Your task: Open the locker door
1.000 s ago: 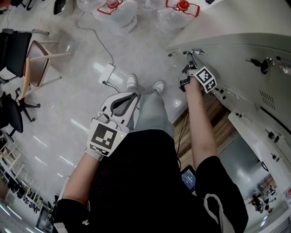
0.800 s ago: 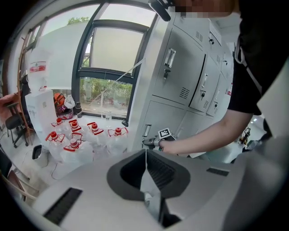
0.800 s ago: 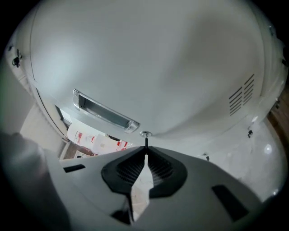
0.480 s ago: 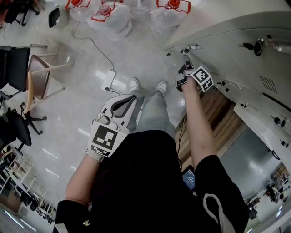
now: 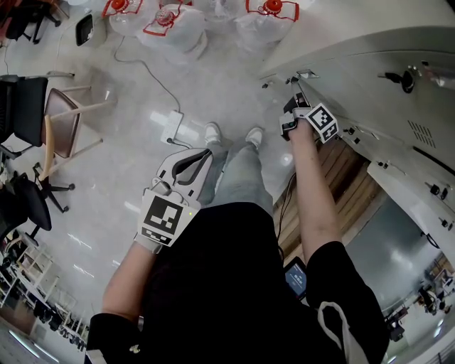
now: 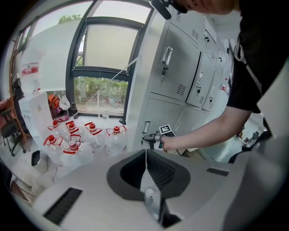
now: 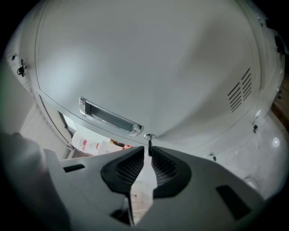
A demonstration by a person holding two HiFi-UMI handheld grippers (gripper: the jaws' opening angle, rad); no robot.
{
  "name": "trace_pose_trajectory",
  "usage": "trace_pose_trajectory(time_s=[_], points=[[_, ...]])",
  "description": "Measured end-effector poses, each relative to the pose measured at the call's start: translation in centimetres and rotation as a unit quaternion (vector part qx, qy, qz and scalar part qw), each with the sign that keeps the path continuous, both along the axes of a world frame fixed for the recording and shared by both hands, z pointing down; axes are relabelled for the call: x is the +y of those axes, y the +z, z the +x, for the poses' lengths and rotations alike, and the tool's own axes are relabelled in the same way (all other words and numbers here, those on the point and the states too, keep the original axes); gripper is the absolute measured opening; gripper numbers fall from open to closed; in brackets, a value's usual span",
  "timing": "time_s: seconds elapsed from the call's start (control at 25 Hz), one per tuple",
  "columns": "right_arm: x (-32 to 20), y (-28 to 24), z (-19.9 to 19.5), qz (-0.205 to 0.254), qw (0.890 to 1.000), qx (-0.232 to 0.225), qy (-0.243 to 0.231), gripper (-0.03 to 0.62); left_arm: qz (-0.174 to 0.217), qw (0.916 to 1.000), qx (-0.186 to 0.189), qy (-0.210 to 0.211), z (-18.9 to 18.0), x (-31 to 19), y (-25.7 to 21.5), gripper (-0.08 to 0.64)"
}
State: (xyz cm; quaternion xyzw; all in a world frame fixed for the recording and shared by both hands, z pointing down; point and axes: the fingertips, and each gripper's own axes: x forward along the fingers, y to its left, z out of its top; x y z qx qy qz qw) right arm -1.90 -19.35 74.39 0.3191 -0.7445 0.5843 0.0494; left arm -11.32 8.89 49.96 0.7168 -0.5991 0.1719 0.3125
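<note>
The grey locker door [image 7: 149,58] fills the right gripper view, with a recessed metal handle [image 7: 108,116] and vent slots [image 7: 239,90]. A small black key [image 7: 148,146] sticks out of the round lock [image 7: 148,136]. My right gripper [image 7: 148,152] is shut on that key, and its jaws have just eased a hair with the key still between them. In the head view the right gripper [image 5: 291,106] reaches the locker's front edge. My left gripper [image 5: 205,155] hangs over the floor, shut and empty; its pads [image 6: 145,158] meet.
Several water bottles with red caps [image 5: 170,21] stand on the floor ahead. A power strip with a cable [image 5: 170,117] lies by the person's shoes. A wooden chair [image 5: 60,106] and a black office chair [image 5: 21,185] are at the left. Another locker door [image 5: 416,210] stands ajar at the right.
The right gripper has stayed at the lock and rolled slightly on the key. The left gripper has hardly moved. The head view has shifted a little.
</note>
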Motion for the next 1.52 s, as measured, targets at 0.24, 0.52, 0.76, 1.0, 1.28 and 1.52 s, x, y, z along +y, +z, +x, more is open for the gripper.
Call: trace_pose_trajectory(time_s=[0.24, 0.52, 0.76, 1.0, 1.28, 1.52], points=[[-0.2, 1.2, -0.3, -0.033, 0.999, -0.007, 0.017, 0.043, -0.004, 1.0, -0.001, 0.001, -0.1, -0.5, 0.3, 0.025], [0.0, 1.2, -0.1, -0.075, 0.992, -0.083, 0.052, 0.041, -0.008, 1.0, -0.004, -0.001, -0.6, -0.8, 0.4, 0.025], [1.9, 1.1, 0.5, -0.082, 0.99, -0.105, 0.039, 0.041, -0.01, 0.9999, -0.002, 0.008, -0.1, -0.7, 0.5, 0.025], [5.6, 0.4, 2.0, -0.082, 0.99, -0.111, 0.023, 0.041, -0.004, 0.9994, -0.002, 0.036, 0.3, -0.3, 0.2, 0.025], [10.4, 0.3, 6.0, -0.084, 0.99, -0.111, -0.003, 0.041, 0.001, 0.9961, -0.008, 0.088, 1.7, -0.2, -0.4, 0.025], [13.1, 0.2, 10.3, -0.081, 0.992, -0.1, -0.017, 0.041, 0.006, 0.9889, -0.012, 0.148, 4.0, -0.8, -0.6, 0.025]])
